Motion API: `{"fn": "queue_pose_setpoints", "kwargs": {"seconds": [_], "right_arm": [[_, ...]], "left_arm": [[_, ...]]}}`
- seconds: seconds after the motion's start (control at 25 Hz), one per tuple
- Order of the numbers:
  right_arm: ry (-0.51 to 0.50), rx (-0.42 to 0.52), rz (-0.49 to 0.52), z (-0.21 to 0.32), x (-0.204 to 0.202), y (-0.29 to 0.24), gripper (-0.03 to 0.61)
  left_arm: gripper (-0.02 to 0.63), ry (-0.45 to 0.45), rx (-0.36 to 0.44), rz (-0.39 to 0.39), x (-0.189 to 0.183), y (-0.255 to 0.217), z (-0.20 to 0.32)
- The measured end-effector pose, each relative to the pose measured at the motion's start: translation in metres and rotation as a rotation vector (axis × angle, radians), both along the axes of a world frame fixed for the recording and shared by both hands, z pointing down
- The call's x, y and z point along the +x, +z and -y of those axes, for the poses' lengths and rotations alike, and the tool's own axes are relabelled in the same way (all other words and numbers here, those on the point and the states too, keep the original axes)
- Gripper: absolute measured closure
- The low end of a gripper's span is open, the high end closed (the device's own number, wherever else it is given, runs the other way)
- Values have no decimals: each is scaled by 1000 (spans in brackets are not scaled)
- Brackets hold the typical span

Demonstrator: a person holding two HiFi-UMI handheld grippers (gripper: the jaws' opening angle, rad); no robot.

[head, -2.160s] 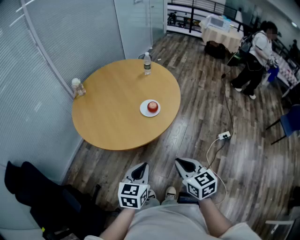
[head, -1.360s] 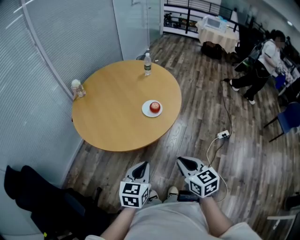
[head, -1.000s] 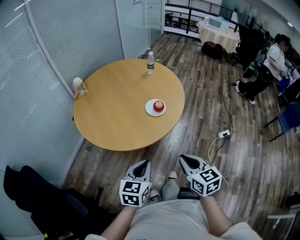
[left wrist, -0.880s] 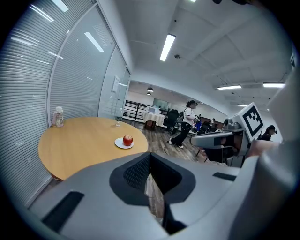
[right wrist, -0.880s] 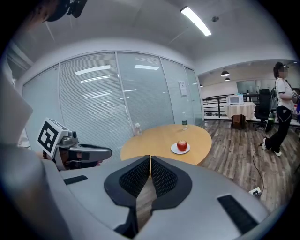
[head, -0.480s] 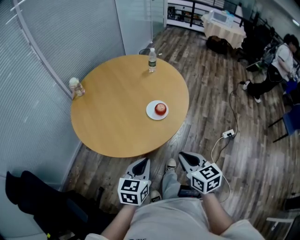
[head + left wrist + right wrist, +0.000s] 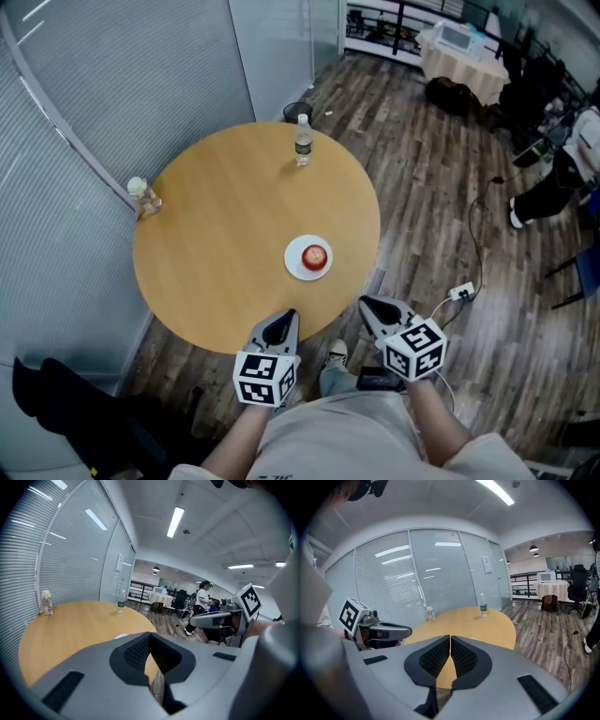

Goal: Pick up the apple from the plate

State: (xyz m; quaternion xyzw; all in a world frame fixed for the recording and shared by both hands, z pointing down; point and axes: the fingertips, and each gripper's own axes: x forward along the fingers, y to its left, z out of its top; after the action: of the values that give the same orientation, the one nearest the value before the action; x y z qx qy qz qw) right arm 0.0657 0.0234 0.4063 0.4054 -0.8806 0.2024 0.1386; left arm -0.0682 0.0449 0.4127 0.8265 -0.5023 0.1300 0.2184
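Apple (image 7: pixel 315 255): red, one item, seated on a white plate (image 7: pixel 294 269) toward the near right part of the round wooden table (image 7: pixel 216 244); it is not yet touched. Compared with the head view a moment earlier, table and plate are now found much closer, and the table's near rim, formerly well ahead of both tools, is now met by the tips of the left gripper (image 7: pixel 283 319) as that view shows them (an approach on foot is judged, not a reach). Left gripper: jaws pressed together, nothing held. Right gripper (image 7: pixel 367 303): pads closed, likewise empty, just off the rim, with the plate near. The pick is therefore judged still ahead: jaws must be opened before the apple can be taken. Open room: bare tabletop is seen all round the plate; a water bottle (image 7: pixel 303 141) at the far rim and a small jar (image 7: pixel 141 194) at the left rim are well apart from it. A power strip (image 7: pixel 460 292) with its cable is noted on the floor to the right.
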Motion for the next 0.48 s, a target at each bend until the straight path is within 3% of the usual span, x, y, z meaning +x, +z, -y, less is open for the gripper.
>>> {"fn": "queue_pose_setpoints", "kwargs": {"seconds": [0.48], "right_arm": [[-62,10,13,93,25,-3,548]], "left_arm": [[612,-41,0,12,35,-4,88]]}}
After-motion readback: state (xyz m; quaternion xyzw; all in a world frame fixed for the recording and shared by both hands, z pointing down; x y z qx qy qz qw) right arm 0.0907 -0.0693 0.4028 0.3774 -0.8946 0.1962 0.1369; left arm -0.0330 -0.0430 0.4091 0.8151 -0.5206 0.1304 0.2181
